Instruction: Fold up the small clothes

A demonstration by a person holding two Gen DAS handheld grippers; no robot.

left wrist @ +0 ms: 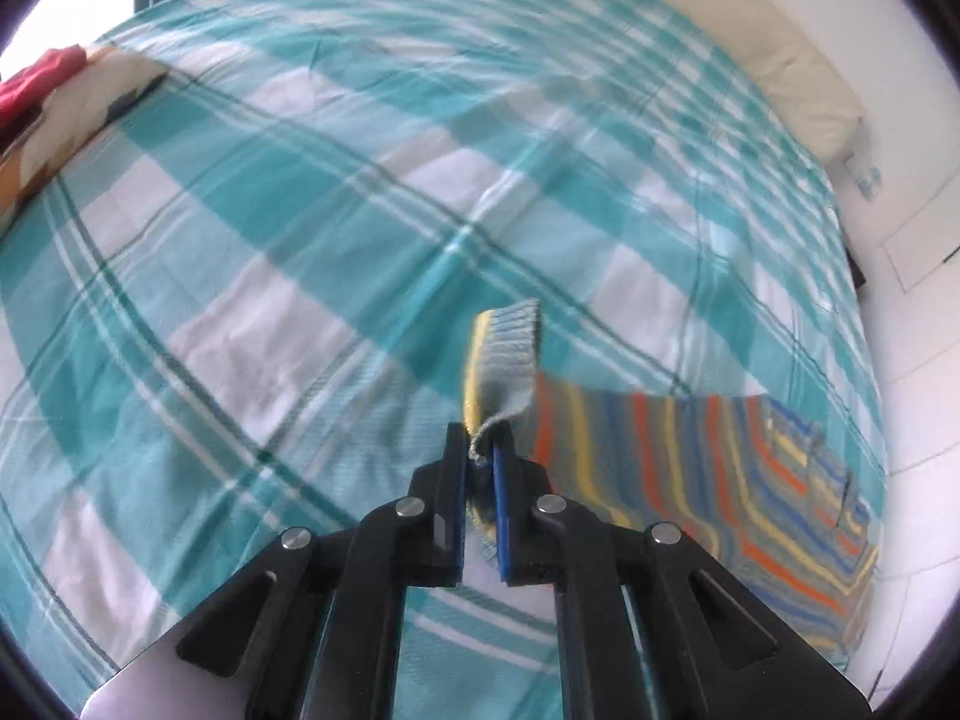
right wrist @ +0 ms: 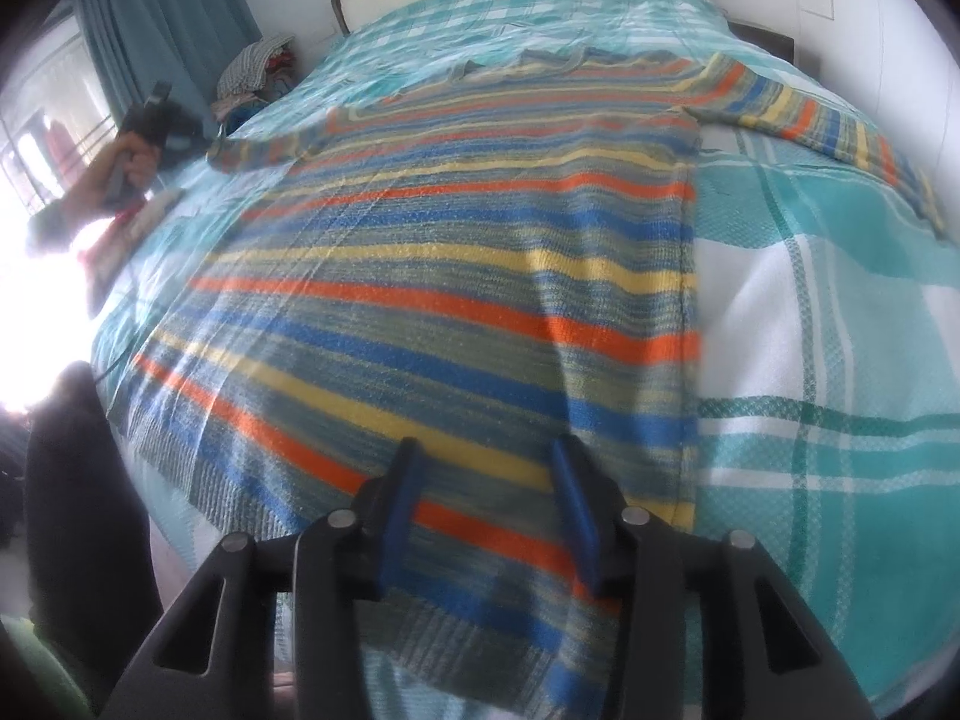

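Note:
A striped knit sweater (right wrist: pixel 456 276) in orange, blue, yellow and grey lies flat on the teal checked bedspread (right wrist: pixel 828 312), its sleeves spread out. My left gripper (left wrist: pixel 480 444) is shut on the sleeve cuff (left wrist: pixel 504 360) and holds it lifted above the bed; the sleeve (left wrist: pixel 690 456) runs off to the right. In the right wrist view the left gripper (right wrist: pixel 150 114) shows at the far left by the sleeve end. My right gripper (right wrist: pixel 486 456) is open, just above the sweater's lower body near the hem, with nothing in it.
A cream pillow (left wrist: pixel 798 78) lies at the head of the bed. A patterned cushion with a red cloth (left wrist: pixel 54 102) sits at the left. A pile of clothes (right wrist: pixel 258 72) lies by the teal curtain (right wrist: pixel 162 18). The bed edge and white floor (left wrist: pixel 912 420) are at the right.

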